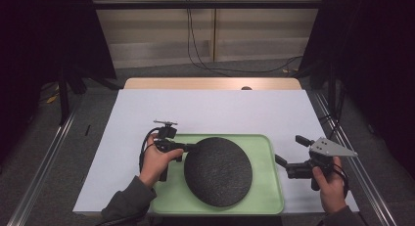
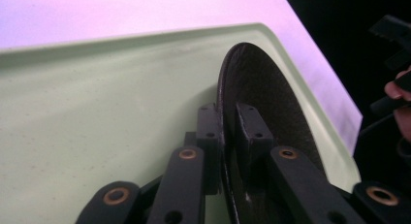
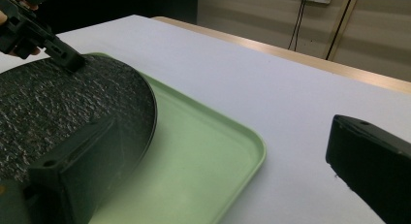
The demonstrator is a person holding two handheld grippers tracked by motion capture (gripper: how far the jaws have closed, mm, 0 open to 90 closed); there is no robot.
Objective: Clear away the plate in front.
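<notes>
**One plate, one tray, two grippers**

Left gripper point(image 1: 188, 147) pinches the rim of the single dark round plate point(image 1: 218, 171), which sits on the one green tray point(image 1: 268, 196) atop the white table point(image 1: 210, 111). Right gripper point(image 1: 289, 151) hangs beside the tray, jaws spread wide.

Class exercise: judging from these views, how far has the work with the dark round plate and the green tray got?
Done: the left gripper has clamped the dark plate's rim. In hand: the plate sits tilted over the green tray. Left: the open right gripper waits beside the tray, touching nothing; the goal is unclear.
</notes>
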